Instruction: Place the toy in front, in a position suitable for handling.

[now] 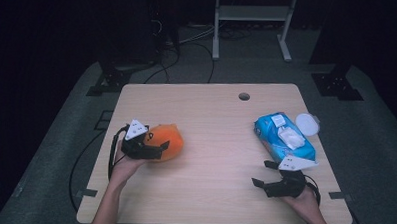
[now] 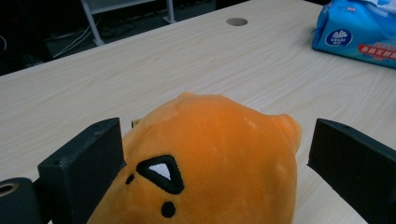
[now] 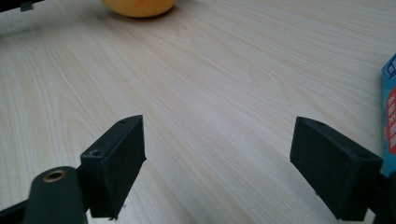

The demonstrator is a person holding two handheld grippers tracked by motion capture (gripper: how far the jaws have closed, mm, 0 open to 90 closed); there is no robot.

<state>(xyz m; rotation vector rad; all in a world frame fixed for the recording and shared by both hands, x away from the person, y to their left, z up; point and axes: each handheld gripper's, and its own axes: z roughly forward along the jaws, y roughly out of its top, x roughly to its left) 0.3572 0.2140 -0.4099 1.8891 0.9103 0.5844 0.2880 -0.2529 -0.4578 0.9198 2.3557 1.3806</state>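
Observation:
An orange plush toy (image 1: 168, 140) with black stitched marks lies on the left part of the wooden table (image 1: 215, 142). My left gripper (image 1: 159, 143) is open, its jaws on either side of the plush (image 2: 210, 154). In the left gripper view the left jaw touches the toy and the right jaw stands a little clear of it. A blue pack of wet wipes (image 1: 284, 136) lies at the right. My right gripper (image 1: 263, 173) hovers open just in front of the pack, with nothing but bare wood between its jaws (image 3: 217, 149). The edge of the pack (image 3: 390, 107) sits by the right jaw.
A round white lid (image 1: 307, 123) lies beside the far end of the pack. The table has a cable hole (image 1: 244, 96) near its back edge. A white metal frame (image 1: 252, 19) and cables stand on the floor behind.

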